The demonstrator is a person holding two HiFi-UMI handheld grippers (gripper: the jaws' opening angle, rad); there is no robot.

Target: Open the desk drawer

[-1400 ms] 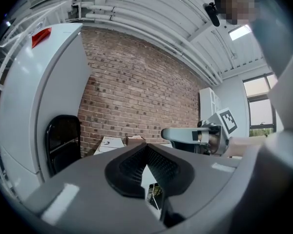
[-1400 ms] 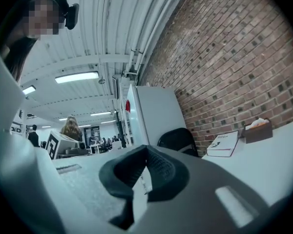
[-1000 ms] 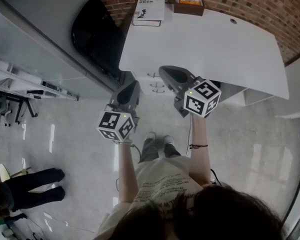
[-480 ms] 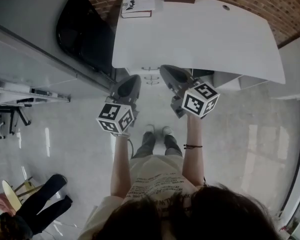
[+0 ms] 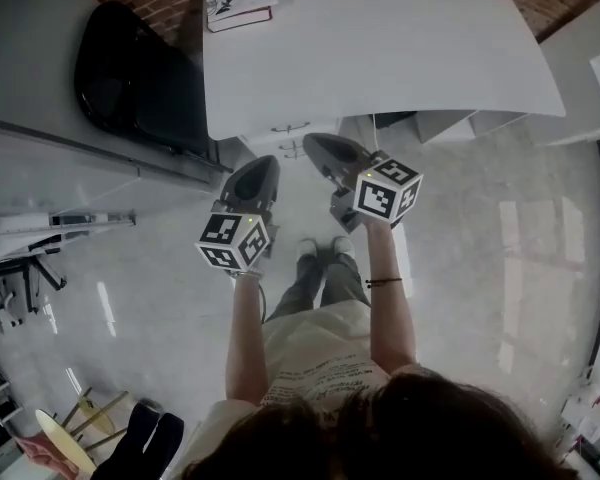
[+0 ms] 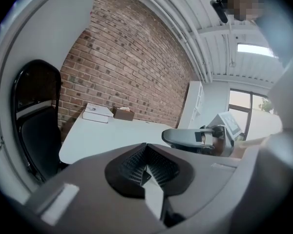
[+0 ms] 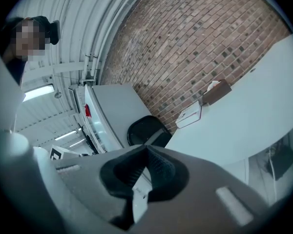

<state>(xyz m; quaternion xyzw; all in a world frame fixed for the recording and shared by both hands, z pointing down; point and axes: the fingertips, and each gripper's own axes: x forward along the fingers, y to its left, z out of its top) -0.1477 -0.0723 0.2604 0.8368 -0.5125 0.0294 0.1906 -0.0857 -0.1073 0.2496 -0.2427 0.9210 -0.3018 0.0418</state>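
Both grippers hang over open floor point(image 5: 480, 268), close to the near edge of the white desk point(image 5: 380, 58). The left gripper point(image 5: 263, 168) and right gripper point(image 5: 315, 146) each have jaws clenched together, grasping nothing. The desk drawer point(image 5: 288, 129) sits under that edge, just beyond their tips. A black chair point(image 5: 130, 78) stands to the left.

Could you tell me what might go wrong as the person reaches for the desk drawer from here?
Both the left gripper and right gripper are shut, so either may just bump the drawer handle unless opened. The black chair crowds the left side and might snag that arm.
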